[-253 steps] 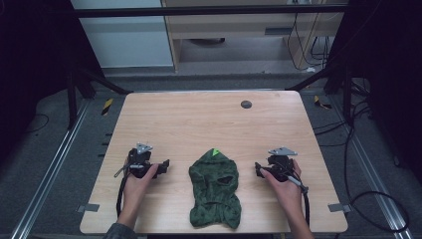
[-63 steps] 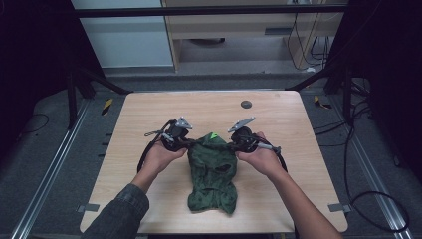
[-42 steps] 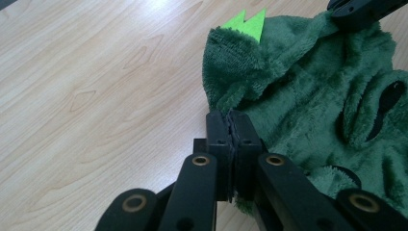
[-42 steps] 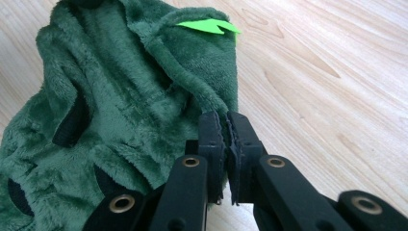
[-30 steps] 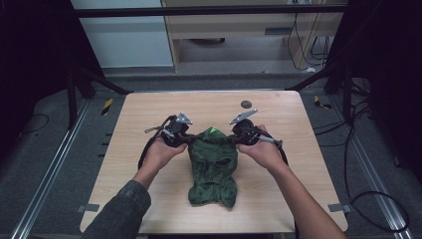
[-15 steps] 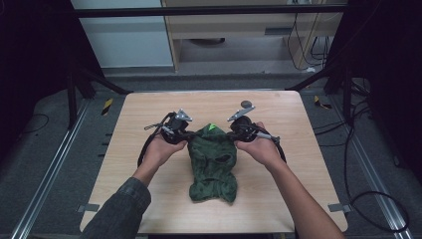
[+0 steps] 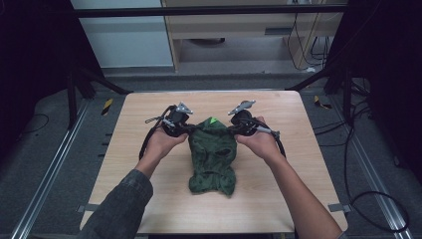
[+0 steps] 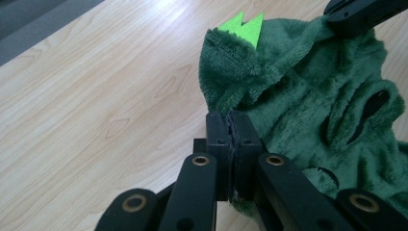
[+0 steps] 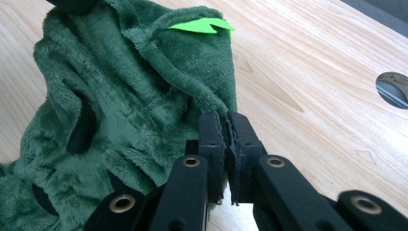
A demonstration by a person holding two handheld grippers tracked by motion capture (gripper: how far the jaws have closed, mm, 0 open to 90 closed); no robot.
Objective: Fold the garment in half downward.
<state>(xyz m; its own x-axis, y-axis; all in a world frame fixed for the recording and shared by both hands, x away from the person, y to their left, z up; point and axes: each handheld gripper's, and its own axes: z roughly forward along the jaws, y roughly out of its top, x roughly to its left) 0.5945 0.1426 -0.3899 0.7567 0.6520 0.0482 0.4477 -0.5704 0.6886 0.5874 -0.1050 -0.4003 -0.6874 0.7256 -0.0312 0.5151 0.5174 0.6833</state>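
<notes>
A fuzzy green mask (image 7: 213,152) with holes in it lies in the middle of the wooden counter (image 7: 129,149). It has a bright green spiky tag (image 7: 213,120) at its top end, the end far from the person.

The left gripper (image 7: 185,128) holds the top left edge of the mask. In the left gripper view its jaws are pressed together on a fold of the green cloth. The right gripper (image 7: 232,129) holds the top right edge. In the right gripper view its jaws are also pressed together on the cloth. The two grippers are on each side of the tag, with the mask between them.

The top of the mask looks pulled up a little, and the bottom part rests on the counter near the person.

A small round dark hole (image 9: 392,89) sits in the counter past the mask. Nothing here is a box or bowl, so nothing is inside anything.
</notes>
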